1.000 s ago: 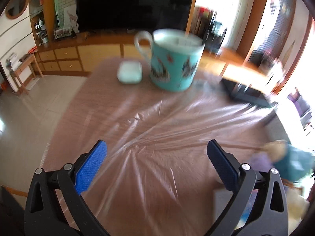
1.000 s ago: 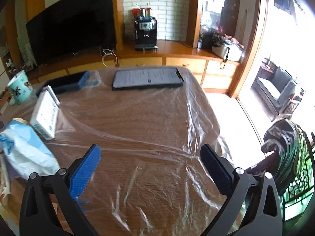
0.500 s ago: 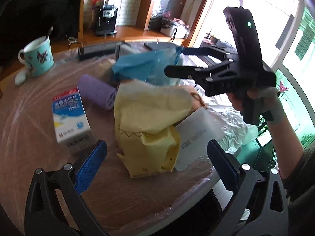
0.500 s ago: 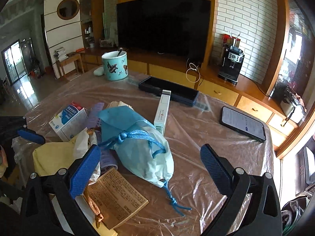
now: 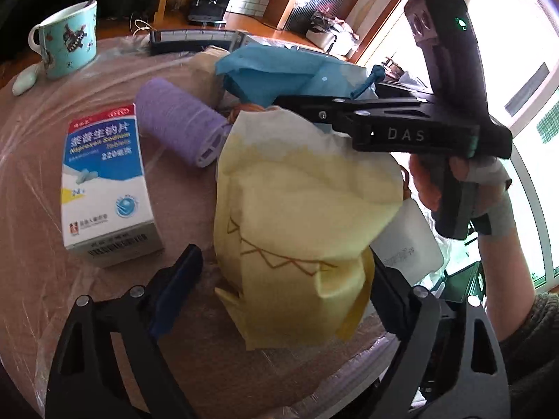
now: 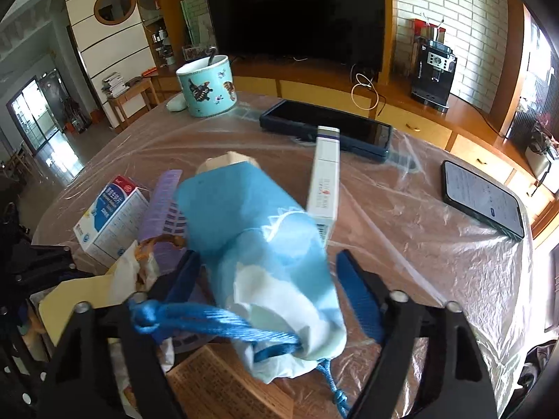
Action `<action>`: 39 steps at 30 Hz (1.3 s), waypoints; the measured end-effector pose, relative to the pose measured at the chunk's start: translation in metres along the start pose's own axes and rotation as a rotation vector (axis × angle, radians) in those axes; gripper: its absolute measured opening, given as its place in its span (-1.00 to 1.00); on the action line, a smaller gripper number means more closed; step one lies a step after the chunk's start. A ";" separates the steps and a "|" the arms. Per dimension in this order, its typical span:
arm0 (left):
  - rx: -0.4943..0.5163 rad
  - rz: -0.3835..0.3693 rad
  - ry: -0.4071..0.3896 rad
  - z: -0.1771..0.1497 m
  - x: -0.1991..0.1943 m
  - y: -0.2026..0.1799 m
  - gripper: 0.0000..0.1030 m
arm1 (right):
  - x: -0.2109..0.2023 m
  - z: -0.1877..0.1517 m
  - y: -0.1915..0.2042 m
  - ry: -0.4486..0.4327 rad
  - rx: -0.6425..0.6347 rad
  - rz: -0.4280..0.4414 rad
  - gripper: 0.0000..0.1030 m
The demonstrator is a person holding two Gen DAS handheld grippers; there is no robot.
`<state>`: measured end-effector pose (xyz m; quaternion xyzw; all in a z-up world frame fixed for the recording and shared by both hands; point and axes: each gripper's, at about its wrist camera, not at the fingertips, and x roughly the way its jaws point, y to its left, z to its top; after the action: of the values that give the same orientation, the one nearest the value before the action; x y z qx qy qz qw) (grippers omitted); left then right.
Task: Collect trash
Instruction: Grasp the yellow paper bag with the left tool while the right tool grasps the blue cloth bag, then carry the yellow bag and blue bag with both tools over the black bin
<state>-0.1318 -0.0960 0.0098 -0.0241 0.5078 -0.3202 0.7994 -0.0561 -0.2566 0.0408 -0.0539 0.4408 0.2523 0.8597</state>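
**A:** Talk me through it. What have you got in front of the left gripper [image 5: 283,279]?

**B:** The yellow paper bag [image 5: 297,230], crumpled, sitting near the edge of the worktop [image 5: 42,160]. My jaws are closing with the bag between them. The blue pad on one side is clear of the paper; the other finger is hidden behind the bag, so I can't tell whether it touches.

**A:** And around it?

**B:** A white and blue medicine box [image 5: 104,185] lies to one side, with a purple roll [image 5: 178,125] just beside it. Farther back stands a teal mug [image 5: 66,42] with a spoon in it.

**A:** Right side?

**B:** The right gripper [image 6: 265,293] is closing too, on either side of the blue drawstring pouch [image 6: 255,244]. One pad sits right up against the fabric, and the other still has a sliver of gap, so it isn't clamped. The pouch's blue cord [image 6: 216,324] drapes across my finger.

**A:** Anything else nearby?

**B:** A slim white carton [image 6: 325,181] lies against the pouch. Behind it there's a dark tablet [image 6: 328,132], and a phone [image 6: 482,199] is well off to the side. Clear plastic film covers the whole worktop.
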 end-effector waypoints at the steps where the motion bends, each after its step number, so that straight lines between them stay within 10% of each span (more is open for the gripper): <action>1: 0.011 -0.008 -0.010 0.000 -0.001 0.000 0.48 | -0.002 -0.001 0.002 -0.004 -0.009 -0.003 0.17; 3: 0.020 -0.018 -0.025 -0.001 -0.005 -0.001 0.41 | -0.006 -0.001 0.006 -0.019 -0.015 0.006 -0.08; 13: 0.035 -0.034 -0.119 0.009 -0.030 -0.002 0.20 | -0.059 -0.004 0.010 -0.187 0.070 0.009 -0.11; 39: -0.010 0.293 -0.269 -0.034 -0.088 -0.004 0.21 | -0.127 -0.078 0.070 -0.260 0.215 -0.053 -0.12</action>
<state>-0.1868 -0.0423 0.0646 0.0036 0.3962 -0.1915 0.8979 -0.2077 -0.2697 0.1025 0.0598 0.3488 0.1856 0.9167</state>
